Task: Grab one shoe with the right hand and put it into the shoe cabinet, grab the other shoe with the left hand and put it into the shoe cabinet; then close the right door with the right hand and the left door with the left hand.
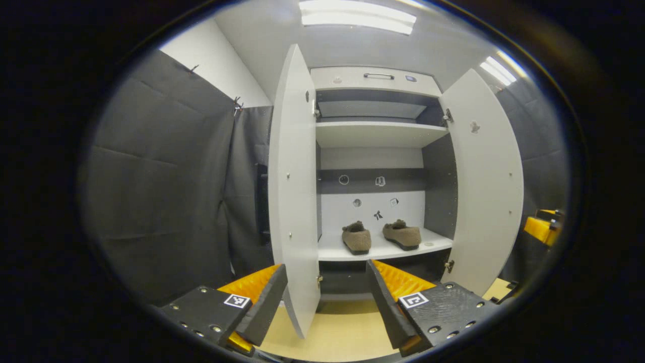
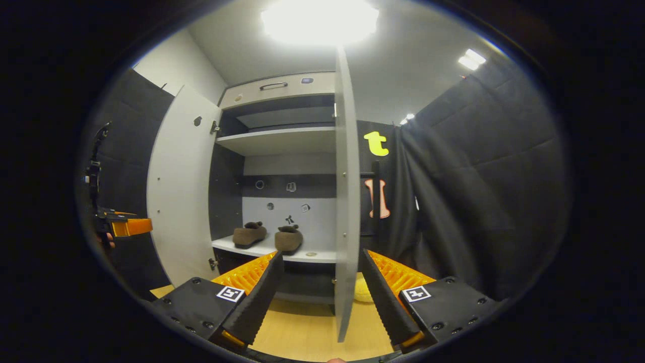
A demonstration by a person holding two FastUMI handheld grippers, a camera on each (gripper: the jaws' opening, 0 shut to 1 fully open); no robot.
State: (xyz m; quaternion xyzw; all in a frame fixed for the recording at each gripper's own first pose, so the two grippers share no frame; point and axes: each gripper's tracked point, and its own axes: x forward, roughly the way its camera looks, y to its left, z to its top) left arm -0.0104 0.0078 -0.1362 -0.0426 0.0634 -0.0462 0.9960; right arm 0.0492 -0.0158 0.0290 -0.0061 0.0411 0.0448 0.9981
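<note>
Two brown fuzzy shoes (image 1: 357,238) (image 1: 402,235) sit side by side on the white cabinet's lower shelf (image 1: 433,245), toes toward the back. Both doors stand open. The left door (image 1: 292,191) is seen nearly edge-on, with its lower end between the fingers of my open left gripper (image 1: 326,269). In the right gripper view the same shoes (image 2: 249,234) (image 2: 288,239) lie on the shelf, and the right door (image 2: 346,201) stands edge-on between the fingers of my open right gripper (image 2: 321,256). Neither gripper holds anything.
The right door (image 1: 486,186) and the right gripper (image 1: 541,228) show at the right in the left gripper view. In the right gripper view, the left door (image 2: 179,191) and left gripper (image 2: 123,227) are at the left. A yellow object (image 2: 360,291) lies under the cabinet. Black cloth walls flank it.
</note>
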